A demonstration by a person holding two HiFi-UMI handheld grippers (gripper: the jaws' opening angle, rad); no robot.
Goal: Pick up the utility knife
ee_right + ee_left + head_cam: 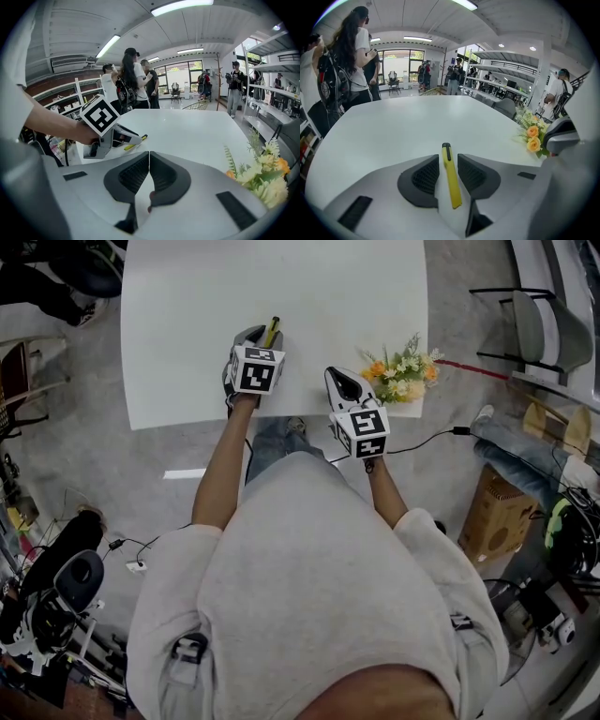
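The yellow utility knife (271, 331) lies flat on the white table (281, 277) near its front edge. My left gripper (265, 336) points down at it. In the left gripper view the knife (451, 178) runs lengthwise between the two dark pads (423, 177), with a thin gap showing on each side; the left gripper (448, 161) is open around it. My right gripper (339, 381) hovers over the table's front edge to the right, jaws shut with nothing between them (149, 157). From there the knife tip (132, 142) pokes out past the left gripper.
A bunch of orange and white flowers (403, 371) lies at the table's front right corner, just right of the right gripper. Chairs (534, 329) and a cardboard box (497, 512) stand on the floor to the right. People (351, 56) stand beyond the far side.
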